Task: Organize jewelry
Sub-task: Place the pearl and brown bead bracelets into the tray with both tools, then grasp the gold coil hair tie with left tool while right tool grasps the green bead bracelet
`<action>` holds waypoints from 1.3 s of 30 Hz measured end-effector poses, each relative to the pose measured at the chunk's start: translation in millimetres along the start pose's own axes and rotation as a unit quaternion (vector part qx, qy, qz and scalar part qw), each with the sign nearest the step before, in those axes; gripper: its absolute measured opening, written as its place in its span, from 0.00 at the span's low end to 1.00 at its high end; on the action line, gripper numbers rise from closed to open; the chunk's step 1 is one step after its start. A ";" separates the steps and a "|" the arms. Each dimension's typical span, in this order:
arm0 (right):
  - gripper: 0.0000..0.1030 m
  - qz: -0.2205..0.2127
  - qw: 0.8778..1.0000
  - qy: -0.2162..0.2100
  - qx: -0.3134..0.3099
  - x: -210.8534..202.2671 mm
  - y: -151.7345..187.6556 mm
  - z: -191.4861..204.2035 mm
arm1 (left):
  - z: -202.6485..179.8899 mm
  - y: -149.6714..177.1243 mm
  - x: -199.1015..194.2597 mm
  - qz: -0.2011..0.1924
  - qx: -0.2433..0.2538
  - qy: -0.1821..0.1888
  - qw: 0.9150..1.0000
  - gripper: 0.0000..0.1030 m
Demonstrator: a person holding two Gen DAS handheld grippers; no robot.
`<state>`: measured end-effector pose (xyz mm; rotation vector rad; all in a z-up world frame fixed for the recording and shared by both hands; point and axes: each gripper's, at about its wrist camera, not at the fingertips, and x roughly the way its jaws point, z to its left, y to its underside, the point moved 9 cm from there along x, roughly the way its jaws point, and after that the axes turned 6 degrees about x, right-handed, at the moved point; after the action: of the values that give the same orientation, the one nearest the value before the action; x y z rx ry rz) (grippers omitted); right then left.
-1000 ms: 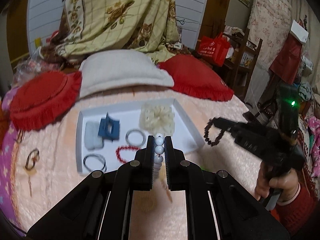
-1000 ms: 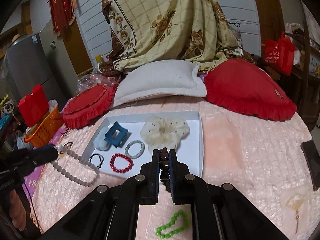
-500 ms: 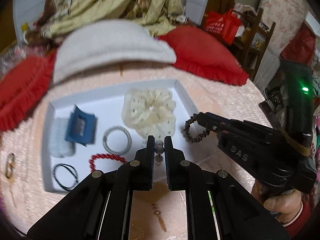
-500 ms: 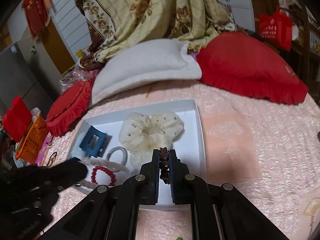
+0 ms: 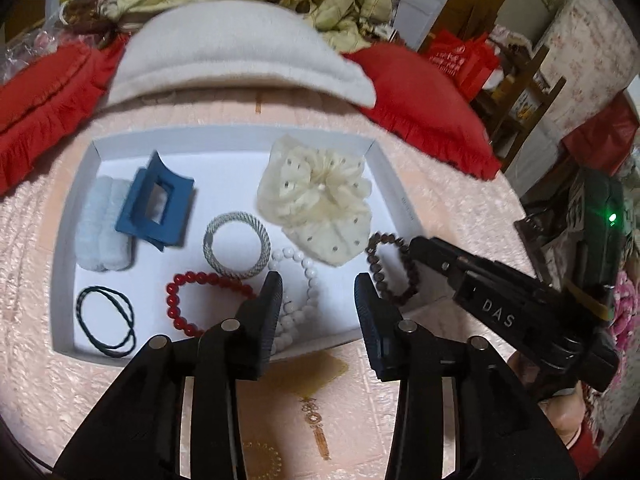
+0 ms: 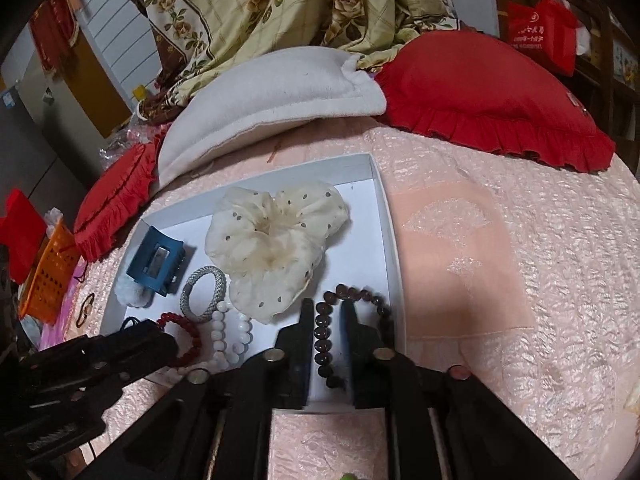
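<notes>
A white tray [image 5: 240,132] lies on the pink bedspread. My left gripper [image 5: 318,284] hangs over its near edge with jaws opening. The white bead bracelet [image 5: 310,280] lies loose on the tray floor between them, untouched by the pads. My right gripper [image 6: 327,312] is also opening over the tray's right corner [image 6: 384,240]. The dark bead bracelet [image 6: 322,332] rests on the tray between its fingers with a small gap on each side. In the left wrist view the right gripper [image 5: 414,246] stands beside the dark bracelet [image 5: 376,264]. The left gripper [image 6: 164,344] shows at lower left.
The tray also holds a cream scrunchie [image 5: 320,200], blue claw clip [image 5: 154,204], silver hair tie [image 5: 236,244], red bead bracelet [image 5: 192,292], black hair ties [image 5: 106,322] and a pale blue fluffy band [image 5: 100,228]. Behind it lie a white pillow [image 5: 240,52] and red cushions [image 6: 480,92].
Both grippers came down to the tray and their jaws parted. The white beads and the dark beads, held before, now lie on the tray floor.
</notes>
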<state>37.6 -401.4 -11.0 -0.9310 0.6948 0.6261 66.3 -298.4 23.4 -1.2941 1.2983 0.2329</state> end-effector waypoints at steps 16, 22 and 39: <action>0.31 0.016 0.999 0.014 -0.048 -57.0 108.2 -30.6 | 45.9 110.7 -46.5 0.003 0.000 -0.048 0.999 0.36; 0.31 0.017 0.998 0.019 -0.064 -49.4 130.6 -28.0 | 43.7 139.7 -20.9 0.031 0.009 -0.063 0.998 0.36; 0.09 0.009 0.994 0.046 -0.104 -25.1 130.4 -9.9 | 21.2 144.5 -8.7 0.024 0.071 -0.074 0.994 0.08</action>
<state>-76.9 -355.0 -60.6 -1.1527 0.7298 0.6842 -32.9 -226.1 -56.1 -1.1059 1.1997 0.2616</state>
